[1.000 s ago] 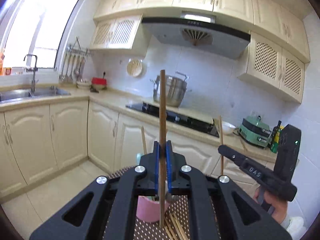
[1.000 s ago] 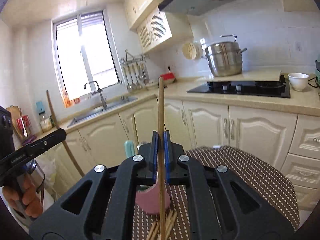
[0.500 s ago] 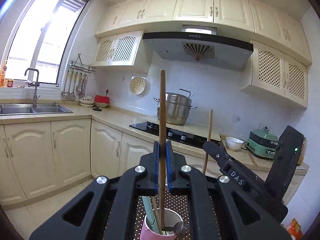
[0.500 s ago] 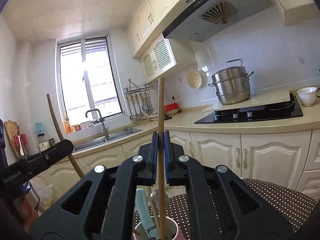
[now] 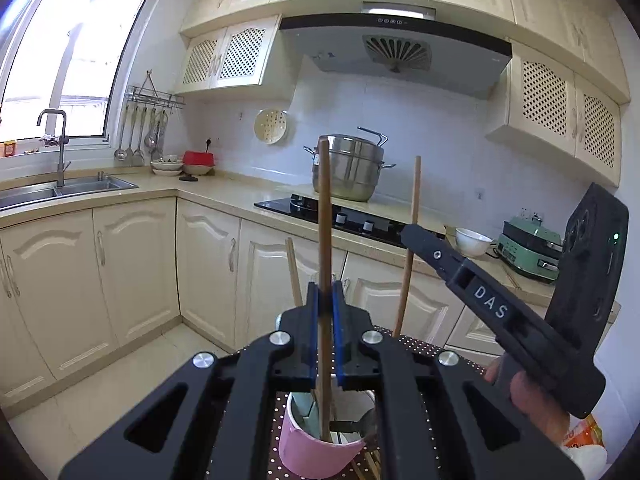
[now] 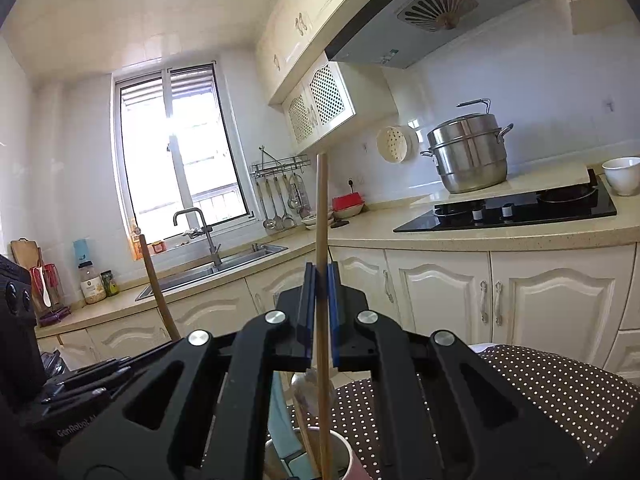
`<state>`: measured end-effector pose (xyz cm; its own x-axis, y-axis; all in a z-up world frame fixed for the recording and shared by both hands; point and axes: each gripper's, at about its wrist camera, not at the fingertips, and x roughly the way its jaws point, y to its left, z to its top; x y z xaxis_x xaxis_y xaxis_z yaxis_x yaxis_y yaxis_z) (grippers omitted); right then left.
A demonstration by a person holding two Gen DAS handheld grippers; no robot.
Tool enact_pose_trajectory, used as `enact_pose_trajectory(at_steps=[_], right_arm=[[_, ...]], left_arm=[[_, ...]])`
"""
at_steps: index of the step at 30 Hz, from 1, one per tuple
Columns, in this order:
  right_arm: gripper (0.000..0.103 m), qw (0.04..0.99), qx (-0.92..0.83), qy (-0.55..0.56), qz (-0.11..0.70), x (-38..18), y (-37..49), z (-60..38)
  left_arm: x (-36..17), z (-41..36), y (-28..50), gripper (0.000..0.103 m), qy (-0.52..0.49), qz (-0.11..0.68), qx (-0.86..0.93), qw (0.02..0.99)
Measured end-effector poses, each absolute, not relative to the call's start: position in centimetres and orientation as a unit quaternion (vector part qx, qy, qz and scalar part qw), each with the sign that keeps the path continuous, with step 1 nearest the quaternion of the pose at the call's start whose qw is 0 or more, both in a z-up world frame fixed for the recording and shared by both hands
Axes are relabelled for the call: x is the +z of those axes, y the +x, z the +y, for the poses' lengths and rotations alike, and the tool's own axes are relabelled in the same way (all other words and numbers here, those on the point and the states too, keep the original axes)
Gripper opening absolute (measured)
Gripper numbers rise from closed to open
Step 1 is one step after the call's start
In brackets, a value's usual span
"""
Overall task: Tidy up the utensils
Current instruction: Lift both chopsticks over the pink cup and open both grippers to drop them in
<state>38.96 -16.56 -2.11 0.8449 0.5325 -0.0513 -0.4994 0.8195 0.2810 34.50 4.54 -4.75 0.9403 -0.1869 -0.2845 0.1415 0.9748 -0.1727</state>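
My left gripper [image 5: 325,292] is shut on an upright wooden chopstick [image 5: 325,208] whose lower end stands inside the pink cup [image 5: 316,450]. The cup also holds a teal-handled utensil, a spoon and another chopstick [image 5: 294,272]. To the right, a hand carries the right gripper [image 5: 409,231] with its own chopstick [image 5: 408,264]. In the right wrist view, my right gripper [image 6: 321,276] is shut on that chopstick [image 6: 322,216], and its lower end dips into the cup [image 6: 352,462]. The left gripper's body [image 6: 80,392] shows at the lower left.
The cup stands on a brown polka-dot tablecloth [image 6: 552,384], with loose chopsticks [image 5: 372,466] lying beside it. Behind are cream cabinets, a sink [image 5: 60,190], a black hob [image 5: 352,212] with a steel pot [image 5: 348,168], a white bowl [image 5: 472,240] and a green appliance [image 5: 528,248].
Both grippers sank toward the cup, still shut on their chopsticks. The chopstick ends, earlier in front of the cup, now stand inside it. The right gripper came closer in the left wrist view.
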Motion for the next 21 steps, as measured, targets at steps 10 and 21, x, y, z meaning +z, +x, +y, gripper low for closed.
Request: enact_pose_trajectory(at_steps=[10, 21], right_arm=[[0.006, 0.952, 0.277, 0.110, 0.075, -3.2, 37.0, -16.7], [0.006, 0.951, 0.278, 0.100, 0.094, -4.1, 35.8, -17.1]], left_arm=[[-6.7, 4.2, 34.8, 0.006, -0.064, 0.178, -0.078, 0.979], [-7.3, 4.0, 34.7, 0.006, -0.056, 0.191, -0.077, 0.977]])
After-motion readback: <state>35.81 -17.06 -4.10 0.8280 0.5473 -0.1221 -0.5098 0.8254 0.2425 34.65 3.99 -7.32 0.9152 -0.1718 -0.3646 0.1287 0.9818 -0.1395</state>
